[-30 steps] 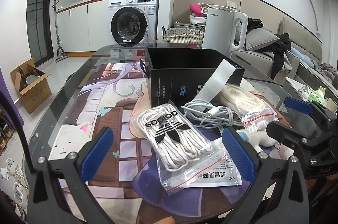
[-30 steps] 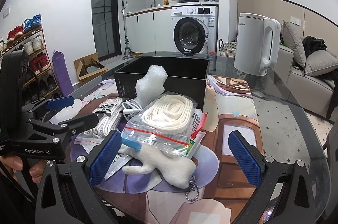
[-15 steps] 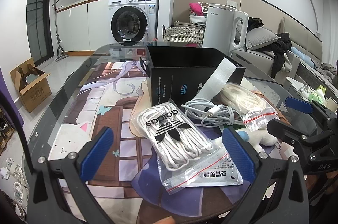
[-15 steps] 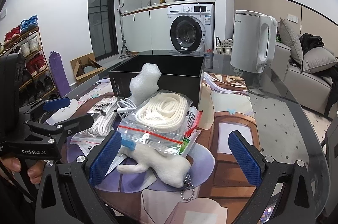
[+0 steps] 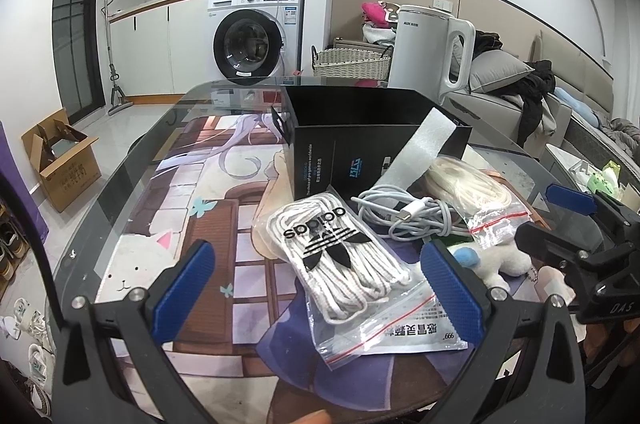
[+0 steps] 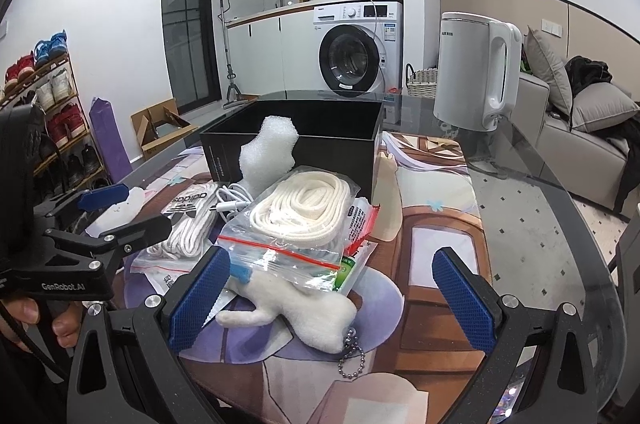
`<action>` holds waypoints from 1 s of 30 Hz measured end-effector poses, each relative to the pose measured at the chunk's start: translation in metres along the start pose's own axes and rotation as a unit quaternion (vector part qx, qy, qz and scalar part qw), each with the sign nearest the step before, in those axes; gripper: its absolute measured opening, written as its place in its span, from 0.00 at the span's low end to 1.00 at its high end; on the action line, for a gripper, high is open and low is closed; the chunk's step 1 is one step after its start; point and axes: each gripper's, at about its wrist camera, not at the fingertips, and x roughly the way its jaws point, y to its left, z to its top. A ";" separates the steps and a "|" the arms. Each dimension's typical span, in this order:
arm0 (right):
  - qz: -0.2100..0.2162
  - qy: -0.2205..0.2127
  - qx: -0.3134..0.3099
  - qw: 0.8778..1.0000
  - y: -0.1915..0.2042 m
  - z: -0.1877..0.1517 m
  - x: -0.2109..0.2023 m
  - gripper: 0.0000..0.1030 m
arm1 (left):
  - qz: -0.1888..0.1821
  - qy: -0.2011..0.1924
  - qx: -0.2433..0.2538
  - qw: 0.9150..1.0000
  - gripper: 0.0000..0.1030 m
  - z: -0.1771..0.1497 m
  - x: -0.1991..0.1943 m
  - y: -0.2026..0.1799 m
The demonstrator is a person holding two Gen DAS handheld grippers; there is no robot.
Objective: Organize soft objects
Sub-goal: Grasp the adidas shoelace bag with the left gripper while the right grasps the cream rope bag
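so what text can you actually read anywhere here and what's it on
"adidas": shoelace bag
"999": white sachet, its Chinese print too blurred to read
"AUX": kettle
"GenRobot.AI": left hand-held gripper
"DAS": right hand-held gripper
Black box print: too small to read

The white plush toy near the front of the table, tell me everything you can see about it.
The white plush toy is a small, fuzzy, soft-looking animal shape lying flat on the printed mat. A silver ball chain hangs from one end, and a light blue bit shows at the other. The zip bag of cream rope lies over its upper part. It sits just ahead of the open right gripper, untouched by either finger.
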 end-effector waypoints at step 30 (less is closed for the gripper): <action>0.027 0.093 0.013 0.995 0.014 0.041 0.074 0.78 | 0.019 0.098 0.028 0.995 1.00 0.016 0.059 0.000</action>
